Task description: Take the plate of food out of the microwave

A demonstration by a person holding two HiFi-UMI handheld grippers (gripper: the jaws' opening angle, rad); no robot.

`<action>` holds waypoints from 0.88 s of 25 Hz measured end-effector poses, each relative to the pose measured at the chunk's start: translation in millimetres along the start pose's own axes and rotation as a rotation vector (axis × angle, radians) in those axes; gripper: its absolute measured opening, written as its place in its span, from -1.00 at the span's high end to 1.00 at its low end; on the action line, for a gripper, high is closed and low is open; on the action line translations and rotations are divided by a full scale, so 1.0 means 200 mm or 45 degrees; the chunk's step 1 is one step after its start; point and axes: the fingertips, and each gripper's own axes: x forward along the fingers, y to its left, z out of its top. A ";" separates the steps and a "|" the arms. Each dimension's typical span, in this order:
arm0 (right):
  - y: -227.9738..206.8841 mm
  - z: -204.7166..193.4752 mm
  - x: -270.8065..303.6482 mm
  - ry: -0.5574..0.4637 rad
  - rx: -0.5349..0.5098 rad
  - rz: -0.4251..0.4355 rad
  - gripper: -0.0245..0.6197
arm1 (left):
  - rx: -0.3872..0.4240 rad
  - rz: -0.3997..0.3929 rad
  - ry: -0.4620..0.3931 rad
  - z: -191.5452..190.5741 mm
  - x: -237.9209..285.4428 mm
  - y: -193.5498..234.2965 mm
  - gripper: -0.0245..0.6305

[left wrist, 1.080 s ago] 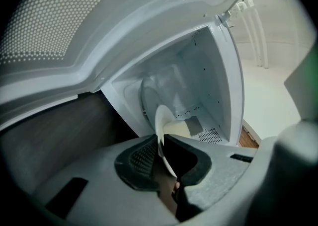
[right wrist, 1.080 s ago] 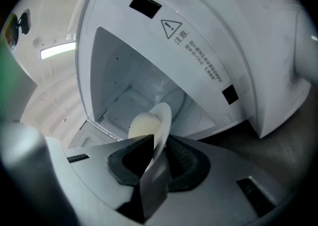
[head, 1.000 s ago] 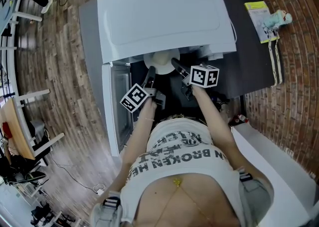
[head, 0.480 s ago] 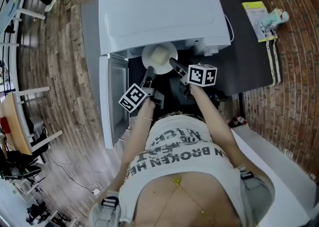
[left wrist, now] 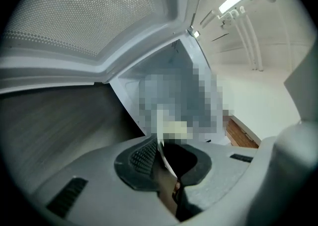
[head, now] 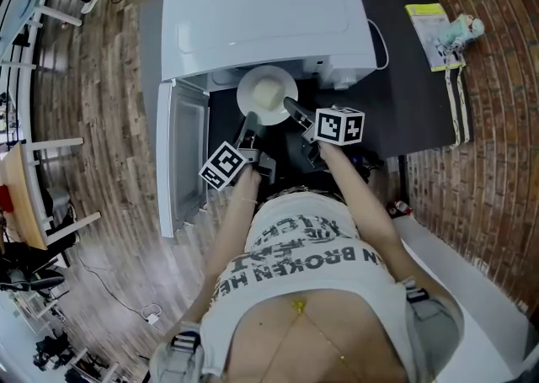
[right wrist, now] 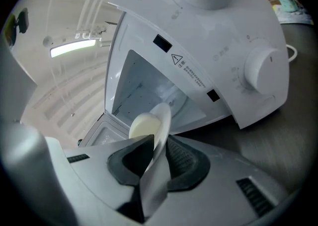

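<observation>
**Plate of food clamped by both claws at the mouth of the microwave**

*Head view.* The left gripper [head: 251,123] and the right gripper [head: 291,106] each clamp the rim of the white plate [head: 247,97]. The left takes the near-left edge and the right the near-right edge. The plate carries a pale mound of food [head: 266,91] and lies just ahead of both claws, at the open front of the white microwave [head: 261,15]. Most of the plate shows past the front edge of the microwave's top. The door [head: 179,154] stands swung open, left of the left gripper. The dark table [head: 413,78] extends to the right of the right gripper.

*Left gripper view.* The jaws are closed on the plate's rim, seen edge-on as a thin white line between the ribbed pads [left wrist: 141,156]. The open door rises above and left of the claw.

*Right gripper view.* The jaws are closed on the rim, and the plate runs tilted out from between them. The food sits just beyond the jaws, with the open cavity behind it. A round knob [right wrist: 263,71] lies up and right of the claw.
</observation>
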 end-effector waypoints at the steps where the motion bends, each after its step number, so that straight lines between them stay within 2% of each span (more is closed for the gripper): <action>1: 0.00 0.00 -0.02 0.007 -0.005 0.003 0.70 | 0.002 0.002 -0.005 -0.02 -0.01 -0.01 0.81; 11: -0.02 -0.07 -0.11 0.057 -0.037 0.050 0.70 | -0.023 0.028 -0.076 -0.15 -0.09 -0.02 0.81; 15: 0.01 -0.09 -0.11 0.070 -0.048 0.058 0.70 | -0.033 0.028 -0.095 -0.14 -0.13 -0.02 0.81; 22: 0.08 -0.15 -0.08 0.075 -0.051 0.038 0.70 | -0.024 0.022 -0.060 -0.08 -0.20 0.02 0.81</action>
